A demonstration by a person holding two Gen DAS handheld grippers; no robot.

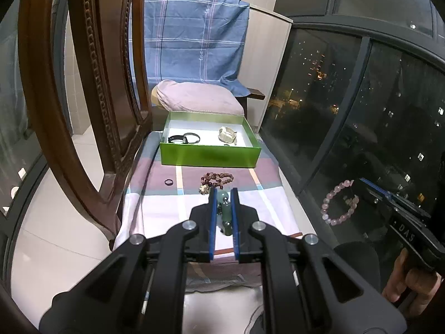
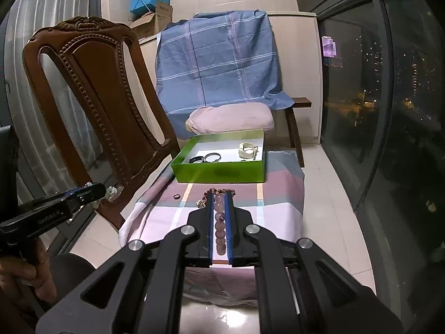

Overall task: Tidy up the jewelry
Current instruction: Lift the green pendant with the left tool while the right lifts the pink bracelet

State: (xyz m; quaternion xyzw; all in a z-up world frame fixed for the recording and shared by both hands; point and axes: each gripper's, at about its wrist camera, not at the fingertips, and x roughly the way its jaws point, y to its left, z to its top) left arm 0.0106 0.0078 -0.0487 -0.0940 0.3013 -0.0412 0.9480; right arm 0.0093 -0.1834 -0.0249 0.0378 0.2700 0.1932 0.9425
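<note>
Both tongs loaded and raised clear of the counter (image 1: 155,211). Left tongs (image 1: 223,194) clenched on a green jade bracelet (image 1: 224,211), pinched between the blue pads with its length running along the fingers. Right tongs (image 2: 219,194) clenched on a pink bead bracelet (image 2: 219,222), beads lined up between the pads, loop hanging free as seen from the left wrist view (image 1: 340,203).

Key relation: green box (image 1: 208,156) straight ahead of both tongs, at the far end of the cloth-covered counter, long side set across the line of approach, open top facing up. Near wall of the box to be cleared before release, judged from the present height. Neither tongs plainly nearer to the box.

Count inside the box: two dark rings or bands (image 1: 185,138) at the left, one pale watch or cuff (image 1: 227,136) at the right, one small dark piece near the front wall, too small to identify.

Count left on the counter: one brown bead string (image 1: 214,181) just ahead of the tongs, one small black ring (image 1: 168,182) to its left, well apart.

Beside the counter on the left: one wooden chair (image 2: 91,105).
</note>
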